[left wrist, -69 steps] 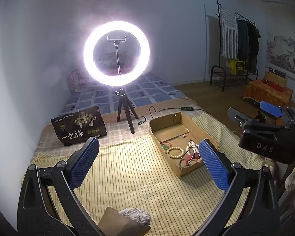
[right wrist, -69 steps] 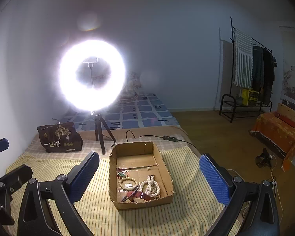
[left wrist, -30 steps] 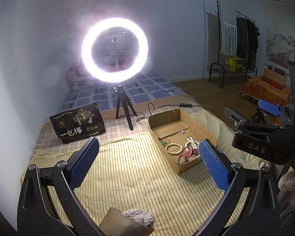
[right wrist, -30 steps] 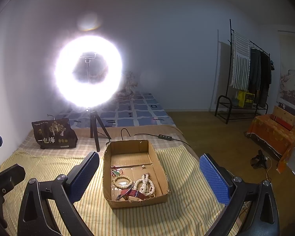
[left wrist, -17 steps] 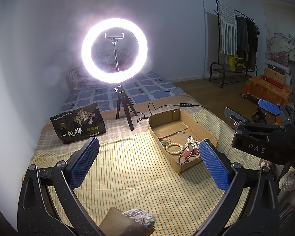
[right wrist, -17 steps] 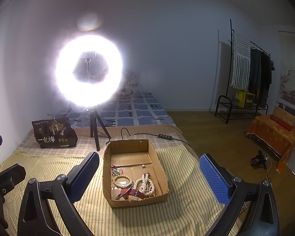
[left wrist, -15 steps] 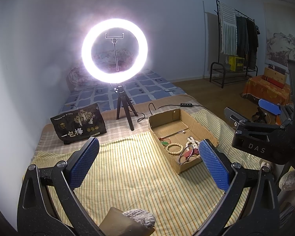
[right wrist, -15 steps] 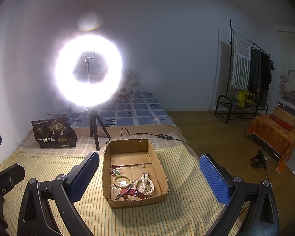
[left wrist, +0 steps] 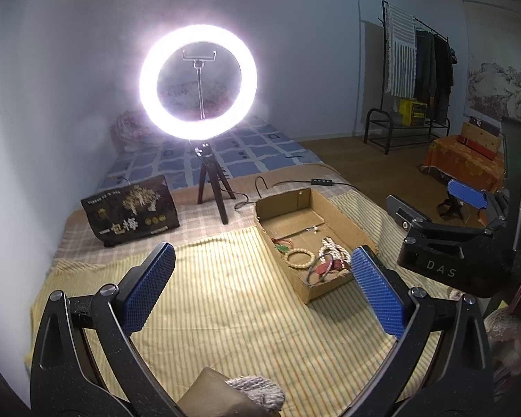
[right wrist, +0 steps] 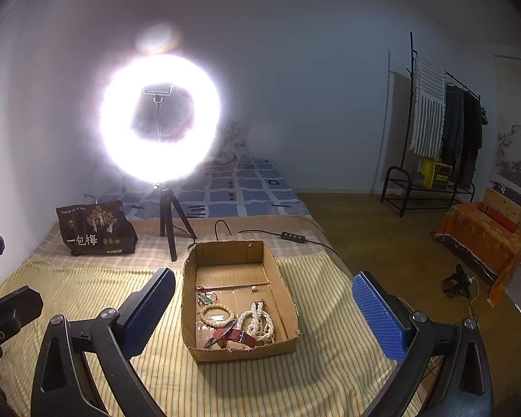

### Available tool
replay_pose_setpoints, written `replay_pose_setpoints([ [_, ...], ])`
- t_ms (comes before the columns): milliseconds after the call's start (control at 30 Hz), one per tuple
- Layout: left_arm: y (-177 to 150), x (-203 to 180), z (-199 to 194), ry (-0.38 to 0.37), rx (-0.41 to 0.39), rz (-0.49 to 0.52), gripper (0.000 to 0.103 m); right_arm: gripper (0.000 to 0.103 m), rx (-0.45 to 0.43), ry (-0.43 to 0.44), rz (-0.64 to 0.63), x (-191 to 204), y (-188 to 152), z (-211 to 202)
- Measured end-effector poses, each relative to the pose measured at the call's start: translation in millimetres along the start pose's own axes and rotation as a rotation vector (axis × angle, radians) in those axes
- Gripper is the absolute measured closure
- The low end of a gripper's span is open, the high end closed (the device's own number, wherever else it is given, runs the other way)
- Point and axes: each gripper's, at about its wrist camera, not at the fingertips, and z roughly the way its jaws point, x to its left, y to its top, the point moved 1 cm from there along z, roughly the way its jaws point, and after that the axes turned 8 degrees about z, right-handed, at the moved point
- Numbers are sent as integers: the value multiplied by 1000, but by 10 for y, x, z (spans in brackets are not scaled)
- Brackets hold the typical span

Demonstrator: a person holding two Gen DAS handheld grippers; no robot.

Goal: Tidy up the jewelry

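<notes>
Both grippers hang above a bed spread with a striped yellow cloth [right wrist: 87, 285], each with its blue-padded fingers spread wide and nothing between them. The cardboard box [right wrist: 238, 351] sits just ahead of the right gripper [right wrist: 264, 307], close to centred between its fingers; from the left gripper [left wrist: 262, 286] the same box lies ahead and off to the right, next to its right finger.

All the jewelry in view lies inside the box, heaped toward the near end: a beige bead bracelet [right wrist: 216, 312], a coiled white bead string [right wrist: 258, 323], a red strap [right wrist: 238, 335], a dark thin bangle [left wrist: 317, 271] and a small green-and-red piece [right wrist: 205, 299]. A thin chain [right wrist: 232, 287] stretches across the box floor further ahead.

No piece is held, and none shows on the cloth. This would fit pieces gathered into the box with the job near its end, or a box of mixed pieces waiting to be sorted; the views do not settle which. Any pick here calls for a steep descent over the box wall and a fine pinch, as the pieces overlap and may drag each other.

A ring light [left wrist: 198, 81] on a tripod and a dark printed bag [left wrist: 130, 213] stand further ahead.
</notes>
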Motion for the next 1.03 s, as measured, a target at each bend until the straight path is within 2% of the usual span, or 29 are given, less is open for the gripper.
replay_pose_setpoints([
  [833,8,26,17,-5,0,-6,0,0,15,6,-7,-15,-34,23],
  [1033,19,37,-8,31,-8,-2,0,0,28,9,-12,-12,-56,46],
])
